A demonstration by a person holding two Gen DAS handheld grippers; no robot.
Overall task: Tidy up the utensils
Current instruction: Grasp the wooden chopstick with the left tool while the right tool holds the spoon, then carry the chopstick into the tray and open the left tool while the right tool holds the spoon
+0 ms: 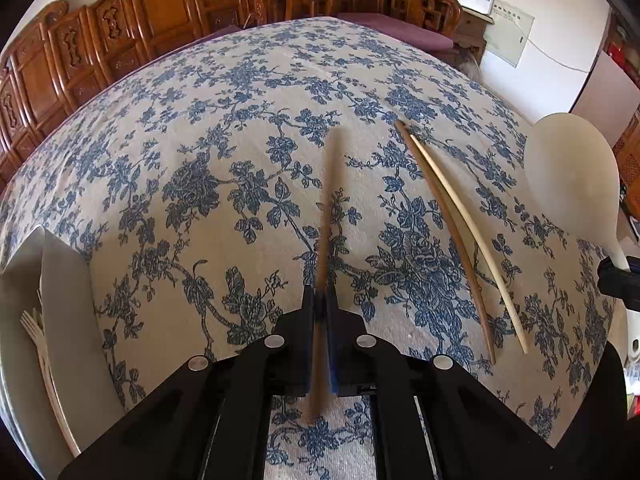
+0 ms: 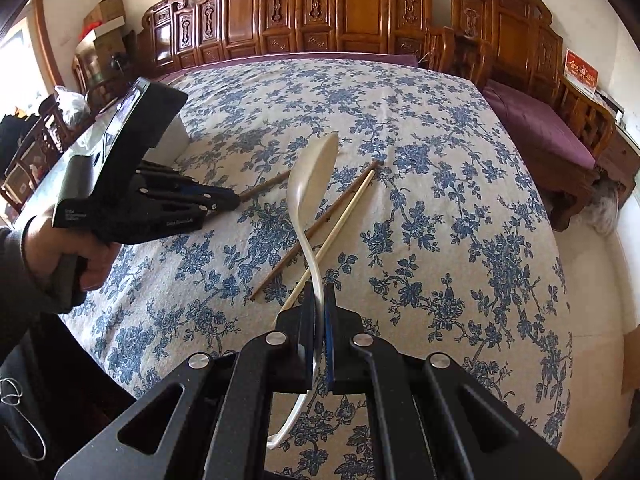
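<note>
My left gripper (image 1: 319, 294) is shut on a brown chopstick (image 1: 329, 216) that points forward above the floral cloth; it also shows in the right wrist view (image 2: 236, 199), its chopstick (image 2: 266, 187) sticking out. My right gripper (image 2: 319, 292) is shut on the handle of a cream spoon (image 2: 310, 172), bowl held up; the spoon (image 1: 572, 176) shows at the right edge of the left wrist view. A dark brown chopstick (image 1: 444, 232) and a pale chopstick (image 1: 472, 244) lie side by side on the cloth, also seen under the spoon (image 2: 340, 204).
A white tray (image 1: 60, 320) holding pale forks (image 1: 34, 328) sits at the table's left edge. The blue floral tablecloth (image 2: 440, 200) covers the table. Carved wooden chairs (image 2: 340, 12) and a purple-cushioned bench (image 2: 540, 128) line the far side.
</note>
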